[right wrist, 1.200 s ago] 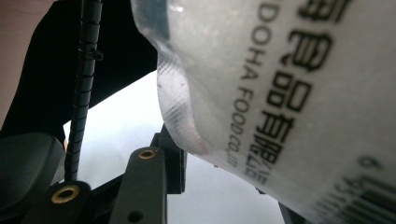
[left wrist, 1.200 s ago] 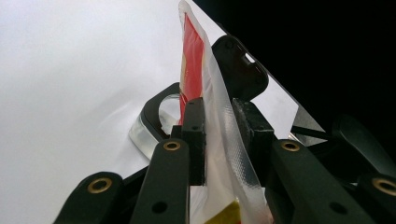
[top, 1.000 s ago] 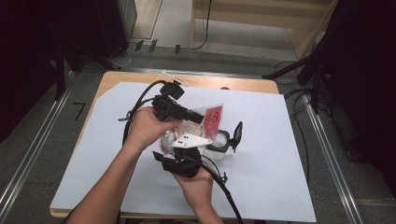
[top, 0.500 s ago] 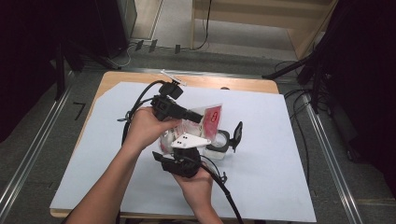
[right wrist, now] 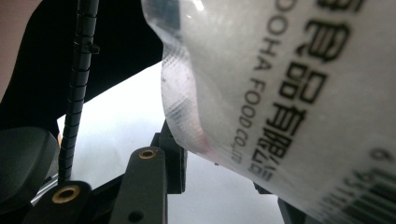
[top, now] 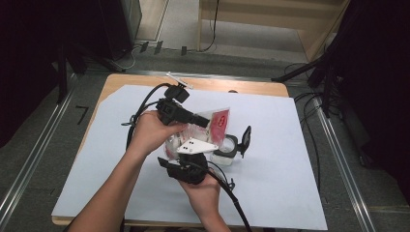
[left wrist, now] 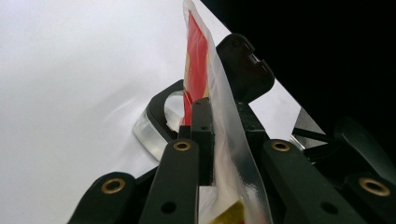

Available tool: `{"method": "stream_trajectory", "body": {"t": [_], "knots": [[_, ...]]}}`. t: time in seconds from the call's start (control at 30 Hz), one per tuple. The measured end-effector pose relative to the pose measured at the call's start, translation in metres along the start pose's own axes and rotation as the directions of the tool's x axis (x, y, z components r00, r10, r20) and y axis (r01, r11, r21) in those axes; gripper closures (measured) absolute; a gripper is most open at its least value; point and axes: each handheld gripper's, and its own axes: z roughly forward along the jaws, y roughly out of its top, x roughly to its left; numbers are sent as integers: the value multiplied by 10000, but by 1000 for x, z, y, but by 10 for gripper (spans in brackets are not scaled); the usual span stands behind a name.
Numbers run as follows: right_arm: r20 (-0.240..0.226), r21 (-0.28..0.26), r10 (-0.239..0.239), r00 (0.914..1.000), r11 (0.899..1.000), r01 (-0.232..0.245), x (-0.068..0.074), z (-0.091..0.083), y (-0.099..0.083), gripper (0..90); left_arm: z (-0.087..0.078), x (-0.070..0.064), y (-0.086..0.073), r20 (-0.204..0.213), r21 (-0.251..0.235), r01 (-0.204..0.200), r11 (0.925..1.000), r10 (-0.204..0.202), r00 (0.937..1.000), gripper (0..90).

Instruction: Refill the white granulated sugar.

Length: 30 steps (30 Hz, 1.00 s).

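A clear plastic packet [top: 218, 124] with a red label and printed text hangs above the table's middle. My left gripper [top: 205, 117] reaches in from the left, and its jaws are shut on the packet's [left wrist: 198, 56] clear edge, as the left gripper view [left wrist: 224, 121] shows. My right gripper [top: 191, 145] comes up from below under its grey plate. In its own view [right wrist: 219, 186] the jaws stand apart, the packet's [right wrist: 280, 93] sealed corner lies over them, and the right jaw is hidden. A clear container [top: 226, 153] with a black rim [left wrist: 156, 116] sits beneath, its black lid [top: 246, 140] flipped up.
A white sheet [top: 290, 159] covers the wooden table [top: 111, 82]. Black cables [top: 138, 116] trail from both grippers across the left and front. Metal floor rails run along both sides of the table. The sheet's right and far parts are bare.
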Motion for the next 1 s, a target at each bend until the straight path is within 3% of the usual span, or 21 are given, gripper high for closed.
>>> {"method": "stream_trajectory", "body": {"t": [1.0], "knots": [[31,-168,-24,10000,9999,25,1,2,2,640,-5,-4,0,-318,-256,-206,9995,198,9993,830]]}}
